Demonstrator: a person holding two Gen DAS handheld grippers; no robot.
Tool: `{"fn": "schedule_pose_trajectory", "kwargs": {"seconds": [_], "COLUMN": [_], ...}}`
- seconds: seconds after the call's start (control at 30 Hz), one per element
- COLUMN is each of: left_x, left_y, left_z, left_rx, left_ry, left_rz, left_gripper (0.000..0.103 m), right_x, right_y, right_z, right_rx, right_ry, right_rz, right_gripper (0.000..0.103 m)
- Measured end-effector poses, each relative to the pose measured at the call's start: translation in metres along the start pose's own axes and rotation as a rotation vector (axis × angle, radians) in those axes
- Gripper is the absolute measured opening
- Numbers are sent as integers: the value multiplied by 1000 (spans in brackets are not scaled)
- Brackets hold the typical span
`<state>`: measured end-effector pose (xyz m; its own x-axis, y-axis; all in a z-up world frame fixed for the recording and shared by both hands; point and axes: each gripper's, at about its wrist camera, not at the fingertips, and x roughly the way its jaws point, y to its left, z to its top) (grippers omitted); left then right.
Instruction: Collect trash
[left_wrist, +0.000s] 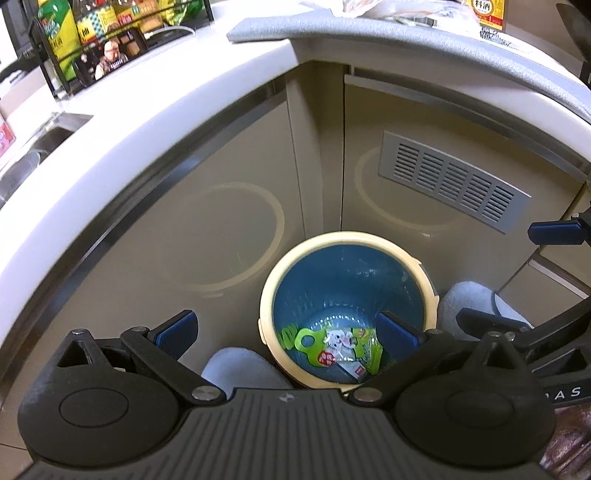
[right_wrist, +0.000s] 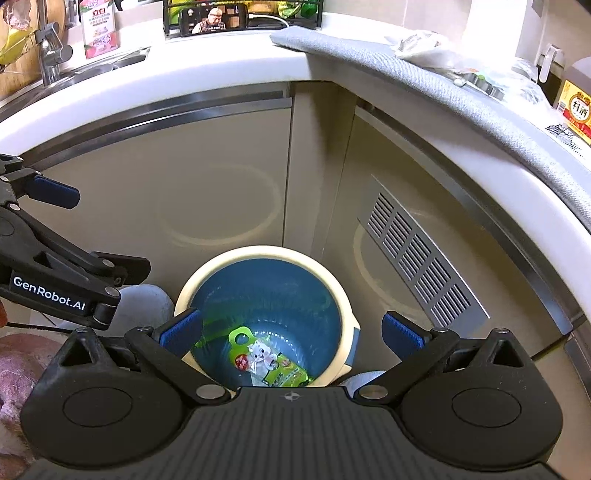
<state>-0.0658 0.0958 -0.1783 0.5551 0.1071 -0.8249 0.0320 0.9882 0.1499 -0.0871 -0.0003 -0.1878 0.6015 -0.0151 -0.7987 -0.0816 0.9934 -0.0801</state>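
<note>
Below, corner of beige cabinets (left_wrist: 229, 229) under white countertop (left_wrist: 122, 147), metal vent grille (left_wrist: 452, 184) on right-hand door. Blue bin with cream rim (left_wrist: 343, 238) standing on floor in that corner, mouth up. Left gripper (left_wrist: 291, 334) poised above bin, jaws spread wide, nothing held; right gripper (right_wrist: 291, 332) likewise apart and empty, just over near rim. Green snack wrapper (left_wrist: 343, 345) lying flat at bin bottom, toward near side, with white cartoon print face up. Long axis roughly left-to-right, slightly diagonal, looped hang tab pointing left. Drop looks done, judging by empty jaws. More trash apparently on grey mat (right_wrist: 406, 70) on far counter. Next best: lift straight up, clear of rim, avoid nudging bin, keep jaws apart for next pick.
</note>
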Motion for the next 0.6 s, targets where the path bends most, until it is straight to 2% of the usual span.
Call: {"fn": "schedule_pose_trajectory", "kwargs": {"seconds": [0.6], "left_x": [36], "left_y": [8], "left_z": [-7], "left_rx": [-48], "left_ry": [129], "left_rz": [-61], "left_gripper": [103], "right_x": [32], "right_y": [0], "right_z": [-4], "right_rx": [16], "right_ry": [104], "right_rz": [23], "right_gripper": [103]}}
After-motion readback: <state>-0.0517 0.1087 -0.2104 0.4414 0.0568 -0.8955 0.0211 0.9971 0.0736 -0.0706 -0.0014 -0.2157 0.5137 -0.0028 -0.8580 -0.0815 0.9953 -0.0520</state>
